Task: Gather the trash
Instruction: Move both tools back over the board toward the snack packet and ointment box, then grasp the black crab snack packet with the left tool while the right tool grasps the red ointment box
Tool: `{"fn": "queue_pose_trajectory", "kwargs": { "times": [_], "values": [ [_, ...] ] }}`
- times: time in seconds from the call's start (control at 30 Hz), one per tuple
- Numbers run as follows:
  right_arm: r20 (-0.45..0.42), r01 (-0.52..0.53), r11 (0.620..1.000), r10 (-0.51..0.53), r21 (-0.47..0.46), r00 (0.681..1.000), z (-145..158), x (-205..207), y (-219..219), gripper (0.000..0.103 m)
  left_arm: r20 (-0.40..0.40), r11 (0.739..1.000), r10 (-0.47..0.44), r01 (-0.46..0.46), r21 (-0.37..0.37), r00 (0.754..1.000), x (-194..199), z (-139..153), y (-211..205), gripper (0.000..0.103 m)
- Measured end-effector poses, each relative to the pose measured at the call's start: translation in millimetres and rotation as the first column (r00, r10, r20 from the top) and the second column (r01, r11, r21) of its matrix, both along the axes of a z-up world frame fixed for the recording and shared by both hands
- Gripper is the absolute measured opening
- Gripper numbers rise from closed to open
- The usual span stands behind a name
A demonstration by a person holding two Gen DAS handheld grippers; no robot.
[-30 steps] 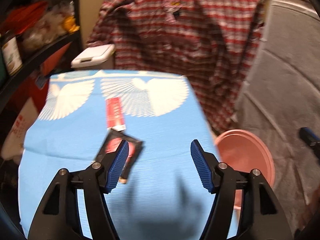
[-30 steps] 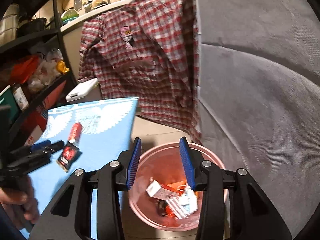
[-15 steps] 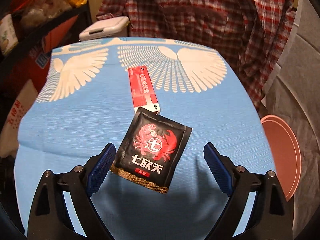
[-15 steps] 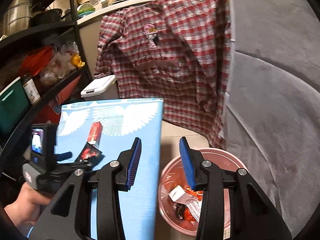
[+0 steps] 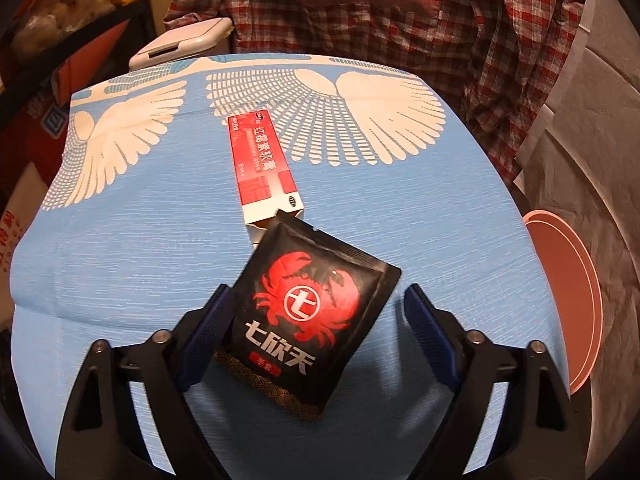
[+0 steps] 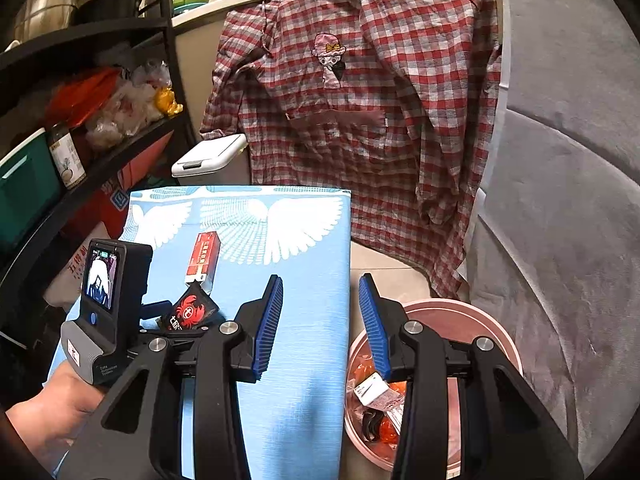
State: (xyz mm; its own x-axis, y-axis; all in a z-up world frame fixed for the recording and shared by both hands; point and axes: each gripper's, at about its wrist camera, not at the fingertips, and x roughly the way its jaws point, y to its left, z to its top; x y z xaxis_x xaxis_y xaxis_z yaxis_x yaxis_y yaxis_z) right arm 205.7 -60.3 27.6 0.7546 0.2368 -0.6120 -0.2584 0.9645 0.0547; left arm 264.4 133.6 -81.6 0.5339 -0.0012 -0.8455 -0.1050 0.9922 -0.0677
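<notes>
A black sachet with a red crab (image 5: pixel 312 320) lies on the blue cloth-covered table (image 5: pixel 120 264), its far corner over the end of a red and white carton (image 5: pixel 262 168). My left gripper (image 5: pixel 320 316) is open with the sachet between its fingers; the left finger touches the sachet's edge. In the right wrist view the sachet (image 6: pixel 188 314) and carton (image 6: pixel 204 258) show beyond the left gripper's handle. My right gripper (image 6: pixel 320 324) is open and empty, above the table's right edge and the pink bin (image 6: pixel 496 328) holding trash.
A plaid shirt (image 6: pixel 360 120) hangs behind the table. A white lidded bin (image 6: pixel 208 158) stands at the table's far end. Black shelves (image 6: pixel 80 176) with jars and bags stand at the left. A grey sofa (image 6: pixel 560 200) is at the right. The pink bin's rim (image 5: pixel 580 300) shows at right.
My left gripper moved forward and down until the sachet came between its open fingers. My right gripper rose and swung left, away from over the bin.
</notes>
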Motion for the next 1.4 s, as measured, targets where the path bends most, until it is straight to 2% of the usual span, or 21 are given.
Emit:
{"fn": "queue_pose_trajectory", "kwargs": {
  "times": [0.17,0.23,0.37,0.43,0.57,0.83,0.97,1.07,1.27,1.4],
  "values": [
    [0.003,0.004,1.000,-0.004,-0.012,1.000,3,-1,5,0.041,-0.007,1.000,-0.012,0.012,-0.016,1.000,-2,2,4,0.062],
    [0.007,0.006,1.000,-0.006,-0.015,1.000,5,-3,7,0.041,-0.005,1.000,-0.023,0.023,-0.017,1.000,-3,4,4,0.049],
    [0.008,0.010,1.000,-0.010,-0.021,1.000,7,-5,10,0.041,0.003,0.999,-0.045,0.045,-0.018,0.999,-9,10,3,0.031],
    [0.011,0.007,1.000,-0.007,-0.024,1.000,7,-6,11,0.041,0.006,0.998,-0.053,0.053,-0.019,0.999,-11,14,4,0.014],
    [0.015,0.004,1.000,-0.003,-0.030,1.000,11,-10,16,0.041,0.010,0.998,-0.044,0.044,-0.036,0.999,-16,20,13,0.000],
    [0.001,-0.007,0.999,0.007,-0.046,1.000,5,-13,32,0.040,0.054,0.993,0.016,-0.009,-0.117,0.998,-29,37,50,0.000],
    [-0.042,-0.029,1.000,0.028,-0.011,0.999,-3,-8,39,0.040,0.067,0.983,0.068,-0.055,-0.176,0.995,-34,40,84,0.000],
    [-0.068,-0.071,0.997,0.070,-0.008,0.995,-11,-2,54,0.040,0.072,0.978,0.102,-0.086,-0.191,0.992,-37,39,104,0.000],
    [-0.161,-0.162,0.986,0.167,0.047,0.973,-44,24,99,0.041,0.086,0.964,0.173,-0.152,-0.216,0.981,-42,41,141,0.000],
    [-0.218,-0.178,0.980,0.193,0.088,0.957,-71,50,138,0.042,0.085,0.948,0.233,-0.207,-0.244,0.969,-49,41,170,0.000]
  ]
}}
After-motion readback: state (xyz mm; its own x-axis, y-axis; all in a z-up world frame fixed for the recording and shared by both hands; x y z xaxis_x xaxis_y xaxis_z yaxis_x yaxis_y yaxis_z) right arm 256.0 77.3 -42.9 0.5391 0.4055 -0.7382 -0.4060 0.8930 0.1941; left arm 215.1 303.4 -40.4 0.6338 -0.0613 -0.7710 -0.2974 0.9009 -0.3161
